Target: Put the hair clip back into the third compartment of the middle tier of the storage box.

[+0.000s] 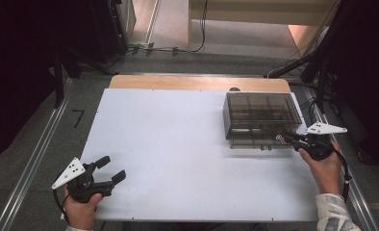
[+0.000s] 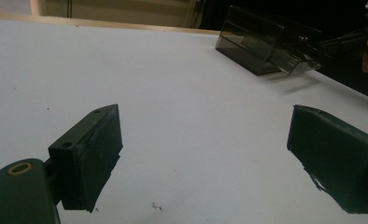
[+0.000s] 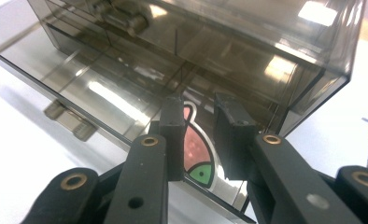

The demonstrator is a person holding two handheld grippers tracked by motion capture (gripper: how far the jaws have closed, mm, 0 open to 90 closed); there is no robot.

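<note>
- Smoked clear plastic box (image 1: 260, 119) sits far right on the white tabletop (image 1: 178, 154), its back edge near the strip of bare wood (image 1: 178, 83) behind the white sheet.
- Box has a lid on top & dividers showing through; a lower lip runs along the front side.
- R gripper (image 1: 289, 139) is in at the box's front right corner, held by the R hand (image 1: 322, 161), patterned sleeve (image 1: 334, 214) at the bottom edge of the high view.
- R gripper view: box (image 3: 182, 60) fills the upper part, jaws a small way apart, tips at the clear front lip.
- Between those jaws: a round sticker or disc, red & green on white (image 3: 198, 156), seen through/at the plastic. Can't tell if it's on or in the box.
- Pads not pressing on anything I can make out – gap each side.
- L gripper (image 1: 111, 169) is near the front left corner of the tabletop, well apart from the box, in the L hand (image 1: 82, 204).
- L gripper view: jaws wide apart, bare white sheet (image 2: 173, 93) between them, box (image 2: 268, 42) far off up right.
</note>
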